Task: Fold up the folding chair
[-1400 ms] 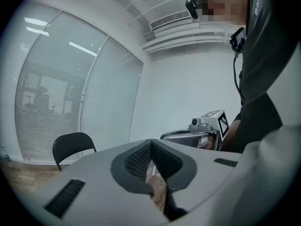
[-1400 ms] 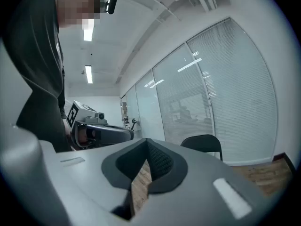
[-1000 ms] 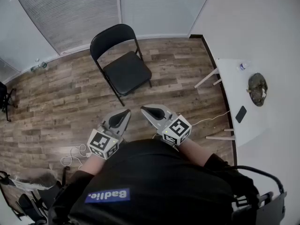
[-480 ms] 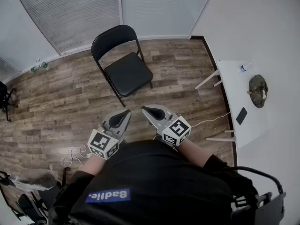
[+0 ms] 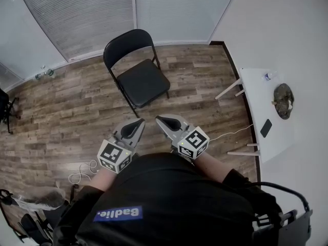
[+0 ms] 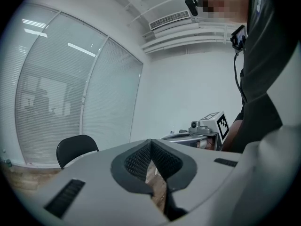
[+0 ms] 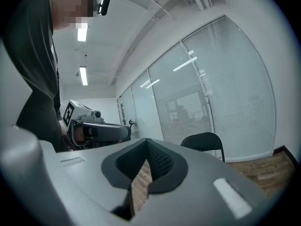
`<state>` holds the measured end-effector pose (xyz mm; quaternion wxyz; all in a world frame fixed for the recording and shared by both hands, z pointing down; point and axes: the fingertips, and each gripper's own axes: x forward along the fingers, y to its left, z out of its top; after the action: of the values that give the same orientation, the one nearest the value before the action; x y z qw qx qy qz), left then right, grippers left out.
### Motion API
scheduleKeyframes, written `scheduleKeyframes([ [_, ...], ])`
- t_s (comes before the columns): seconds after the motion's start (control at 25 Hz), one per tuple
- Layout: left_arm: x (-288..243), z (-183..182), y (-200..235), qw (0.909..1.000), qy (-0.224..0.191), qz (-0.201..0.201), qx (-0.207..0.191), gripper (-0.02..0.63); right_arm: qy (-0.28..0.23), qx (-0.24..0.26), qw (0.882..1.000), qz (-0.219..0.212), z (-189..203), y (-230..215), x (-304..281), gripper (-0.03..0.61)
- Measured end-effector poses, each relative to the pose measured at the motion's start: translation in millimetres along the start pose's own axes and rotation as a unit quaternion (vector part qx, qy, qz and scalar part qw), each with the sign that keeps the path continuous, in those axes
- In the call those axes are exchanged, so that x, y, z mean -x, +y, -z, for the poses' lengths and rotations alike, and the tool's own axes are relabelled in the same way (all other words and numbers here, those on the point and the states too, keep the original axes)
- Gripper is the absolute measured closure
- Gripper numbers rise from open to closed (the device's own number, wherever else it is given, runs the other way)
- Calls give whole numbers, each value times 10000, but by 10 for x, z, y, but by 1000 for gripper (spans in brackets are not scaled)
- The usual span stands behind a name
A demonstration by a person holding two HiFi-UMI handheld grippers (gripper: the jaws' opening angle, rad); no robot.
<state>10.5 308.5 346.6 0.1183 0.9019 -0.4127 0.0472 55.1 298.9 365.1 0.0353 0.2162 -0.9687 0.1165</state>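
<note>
A black folding chair (image 5: 137, 74) stands unfolded on the wood floor, its back toward the window blinds. Its backrest shows in the left gripper view (image 6: 75, 147) and in the right gripper view (image 7: 203, 141). My left gripper (image 5: 139, 122) and right gripper (image 5: 159, 120) are held side by side close to my body, well short of the chair. Both point toward it, jaws shut, with nothing between them.
A white table (image 5: 266, 135) stands at the right wall with a phone (image 5: 265, 127) and a dark bundle (image 5: 283, 100) on it. A white cable (image 5: 82, 172) lies on the floor at lower left. Window blinds (image 5: 77, 14) fill the far wall.
The chair sits slightly lower and further right in the head view. Both grippers have edged a little toward it and remain shut.
</note>
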Motion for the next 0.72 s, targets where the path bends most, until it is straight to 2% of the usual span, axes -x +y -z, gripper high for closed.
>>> scheduleKeyframes([
  [0.72,287,-147,462,9990,-147,419,-65,609,-5,98,9979,639,-139,92,-390,577],
])
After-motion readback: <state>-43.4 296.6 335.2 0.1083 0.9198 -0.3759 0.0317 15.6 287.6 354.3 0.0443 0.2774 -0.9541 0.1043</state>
